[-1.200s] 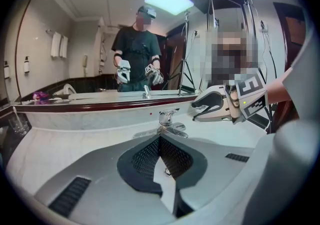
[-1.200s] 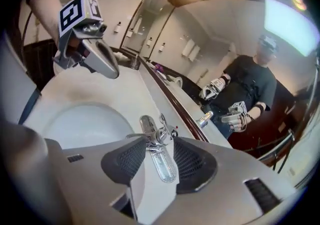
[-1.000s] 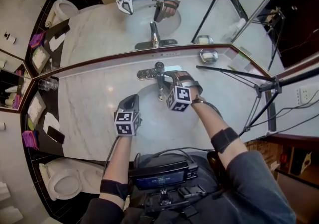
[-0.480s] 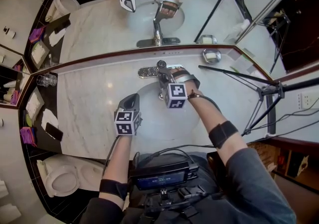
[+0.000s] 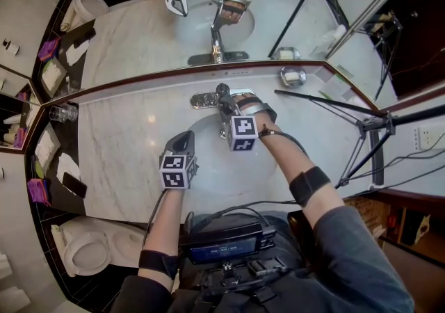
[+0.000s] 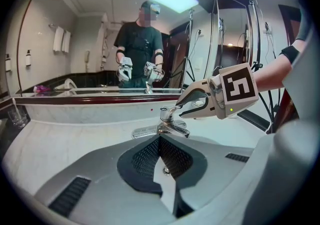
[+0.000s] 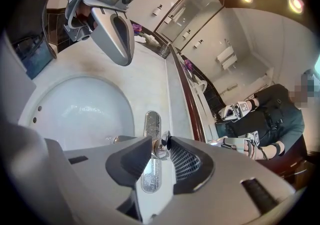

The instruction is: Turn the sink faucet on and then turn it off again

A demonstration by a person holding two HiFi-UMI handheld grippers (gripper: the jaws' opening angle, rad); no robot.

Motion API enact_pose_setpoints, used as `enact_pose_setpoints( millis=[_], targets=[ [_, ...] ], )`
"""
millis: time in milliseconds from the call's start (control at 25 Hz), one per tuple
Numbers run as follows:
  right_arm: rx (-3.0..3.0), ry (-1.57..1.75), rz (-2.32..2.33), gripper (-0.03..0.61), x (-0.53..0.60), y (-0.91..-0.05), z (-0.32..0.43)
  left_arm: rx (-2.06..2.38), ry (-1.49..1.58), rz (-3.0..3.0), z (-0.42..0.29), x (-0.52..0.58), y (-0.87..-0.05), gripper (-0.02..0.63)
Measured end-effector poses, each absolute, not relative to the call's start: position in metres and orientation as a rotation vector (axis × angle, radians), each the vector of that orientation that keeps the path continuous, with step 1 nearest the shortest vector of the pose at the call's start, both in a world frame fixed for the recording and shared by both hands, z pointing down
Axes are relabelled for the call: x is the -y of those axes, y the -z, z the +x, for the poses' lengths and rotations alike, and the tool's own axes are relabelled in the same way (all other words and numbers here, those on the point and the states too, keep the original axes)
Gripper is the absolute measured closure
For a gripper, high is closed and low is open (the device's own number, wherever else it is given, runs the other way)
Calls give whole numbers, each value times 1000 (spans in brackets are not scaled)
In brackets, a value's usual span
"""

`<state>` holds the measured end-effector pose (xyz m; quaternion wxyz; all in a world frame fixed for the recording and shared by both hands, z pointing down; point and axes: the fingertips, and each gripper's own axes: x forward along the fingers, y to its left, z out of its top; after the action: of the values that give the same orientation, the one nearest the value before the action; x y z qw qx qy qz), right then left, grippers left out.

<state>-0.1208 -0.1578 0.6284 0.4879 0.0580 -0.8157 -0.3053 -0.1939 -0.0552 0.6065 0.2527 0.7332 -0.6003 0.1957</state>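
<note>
The chrome faucet (image 5: 224, 118) stands at the back of the white basin (image 5: 208, 169), its lever handle (image 5: 222, 90) on top. My right gripper (image 5: 227, 100) reaches over the spout. In the right gripper view its jaws are closing on the handle (image 7: 160, 147), which fills the gap, and both pads (image 7: 186, 161) seem to touch it. The left gripper view shows the right gripper (image 6: 179, 109) pinching the lever tip above the faucet (image 6: 168, 124). My left gripper (image 5: 183, 142) is shut and empty. It hovers over the basin's left rim, apart from the faucet, its jaws (image 6: 160, 142) meeting.
A mirror runs along the back of the marble counter (image 5: 125, 151). A soap dish (image 5: 292, 77) sits at the back right, a glass (image 5: 64, 114) at the far left. Tripod legs (image 5: 361, 124) cross on the right. A toilet (image 5: 83, 252) and a phone (image 5: 76, 187) lie left.
My right gripper has shifted a little left onto the faucet handle and rolled, its marker cube turning. Its jaws have narrowed round the handle. The left gripper has stayed put.
</note>
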Motion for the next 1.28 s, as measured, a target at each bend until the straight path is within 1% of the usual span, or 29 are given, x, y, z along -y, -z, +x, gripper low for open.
enact_pose_setpoints(
  millis=[360,480,920,1280],
  targets=[
    [1938,729,56,465,132,-652,-118,1641,-524,1990,-197,56,-605,611],
    [1940,722,64,475,133,-652,-118,1645,-523,1990,-198,55,-604,611],
    [1948,738,96,474,132,-650,-119,1648,-532,1977,-201,49,-609,611],
    [2050,563,278,474,134,-643,-102,1656,-547,1981,-204,47,-606,611]
  ],
)
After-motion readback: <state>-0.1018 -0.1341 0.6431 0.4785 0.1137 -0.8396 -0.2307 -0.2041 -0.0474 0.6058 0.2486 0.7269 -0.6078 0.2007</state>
